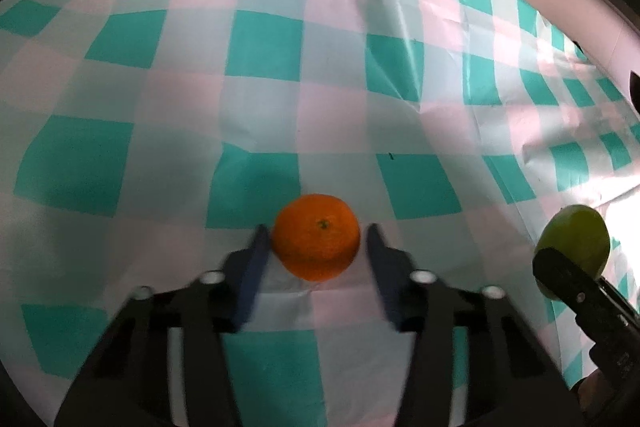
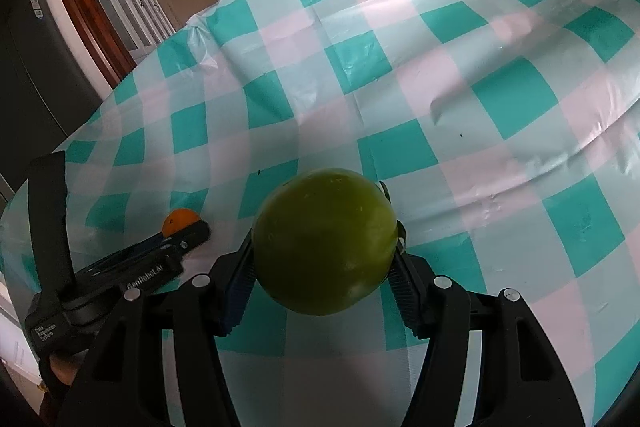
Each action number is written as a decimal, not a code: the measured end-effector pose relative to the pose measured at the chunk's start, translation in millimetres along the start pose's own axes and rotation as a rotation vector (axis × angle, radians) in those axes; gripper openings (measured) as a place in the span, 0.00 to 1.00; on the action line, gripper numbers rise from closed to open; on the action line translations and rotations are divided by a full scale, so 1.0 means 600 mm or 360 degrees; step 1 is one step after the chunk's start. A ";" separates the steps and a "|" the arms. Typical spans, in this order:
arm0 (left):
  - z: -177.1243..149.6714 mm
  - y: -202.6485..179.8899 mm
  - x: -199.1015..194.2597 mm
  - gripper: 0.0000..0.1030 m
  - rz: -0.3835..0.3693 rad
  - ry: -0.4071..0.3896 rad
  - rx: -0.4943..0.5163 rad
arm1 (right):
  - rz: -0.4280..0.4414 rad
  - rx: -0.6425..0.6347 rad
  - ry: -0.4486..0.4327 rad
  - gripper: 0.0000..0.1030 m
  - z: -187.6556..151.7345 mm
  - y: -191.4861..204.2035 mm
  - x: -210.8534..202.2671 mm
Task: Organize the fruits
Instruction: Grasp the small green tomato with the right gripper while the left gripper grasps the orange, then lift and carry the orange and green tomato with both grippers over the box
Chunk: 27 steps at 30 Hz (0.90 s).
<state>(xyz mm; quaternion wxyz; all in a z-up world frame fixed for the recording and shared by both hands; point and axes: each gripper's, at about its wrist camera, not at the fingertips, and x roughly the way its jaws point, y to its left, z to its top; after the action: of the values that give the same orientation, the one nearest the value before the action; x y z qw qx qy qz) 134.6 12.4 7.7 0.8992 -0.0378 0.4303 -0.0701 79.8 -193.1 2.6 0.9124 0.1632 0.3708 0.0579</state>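
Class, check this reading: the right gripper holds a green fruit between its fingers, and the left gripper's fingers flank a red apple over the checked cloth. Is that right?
One detail is wrong: the left gripper flanks an orange fruit, not a red apple, as the left wrist view shows. The right gripper does hold the green fruit over the checked cloth.

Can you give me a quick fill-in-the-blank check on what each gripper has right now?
1. The right gripper is shut on a ____ fruit.
2. The fruit between the left gripper fingers is coloured ____.
3. The tablecloth has a ____ pattern of teal, pink and pale squares.
4. The number of fruits in view is ____.

Missing words: green; orange; checked; two
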 end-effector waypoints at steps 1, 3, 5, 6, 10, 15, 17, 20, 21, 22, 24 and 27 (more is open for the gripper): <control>-0.001 0.004 -0.001 0.41 -0.0015 -0.0003 -0.0013 | 0.0000 0.0000 -0.0001 0.58 0.000 0.000 0.000; -0.005 0.012 -0.007 0.41 -0.0009 -0.0020 -0.0044 | 0.0001 0.0001 -0.0001 0.58 0.000 0.000 0.001; -0.015 0.016 -0.026 0.41 0.0016 -0.0073 -0.0048 | 0.0002 0.0003 0.0000 0.58 0.000 -0.001 0.001; -0.021 0.015 -0.036 0.40 0.0034 -0.0095 -0.0045 | 0.0006 0.0008 -0.0002 0.58 -0.001 -0.002 0.000; -0.057 0.005 -0.097 0.41 -0.0065 -0.0193 -0.0089 | 0.0036 0.0031 -0.0011 0.58 -0.003 -0.008 -0.001; -0.107 -0.013 -0.132 0.41 -0.0096 -0.0223 -0.0068 | 0.0056 0.0068 0.0011 0.58 -0.001 -0.016 0.008; -0.118 -0.013 -0.137 0.41 -0.0121 -0.0211 -0.0083 | 0.0060 0.0072 0.0008 0.58 -0.001 -0.017 0.008; -0.118 -0.016 -0.134 0.41 -0.0127 -0.0215 -0.0081 | 0.0067 0.0078 0.0004 0.58 0.000 -0.017 0.009; -0.118 -0.014 -0.132 0.41 -0.0117 -0.0220 -0.0086 | 0.0070 0.0083 0.0003 0.58 0.000 -0.018 0.010; -0.120 -0.012 -0.132 0.41 -0.0113 -0.0223 -0.0092 | 0.0072 0.0088 0.0003 0.58 0.000 -0.018 0.011; -0.119 -0.004 -0.126 0.41 -0.0129 -0.0213 -0.0125 | 0.0082 0.0088 0.0002 0.58 0.000 -0.018 0.011; -0.117 0.001 -0.116 0.41 -0.0147 -0.0195 -0.0148 | 0.0104 0.0078 -0.0003 0.58 0.001 -0.016 0.011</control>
<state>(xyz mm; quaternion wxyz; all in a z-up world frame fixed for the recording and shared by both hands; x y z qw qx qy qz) 36.8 23.3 16.8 0.9168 -0.1036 0.3752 -0.0890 84.8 -200.9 -4.9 0.9061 0.1977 0.3658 0.0784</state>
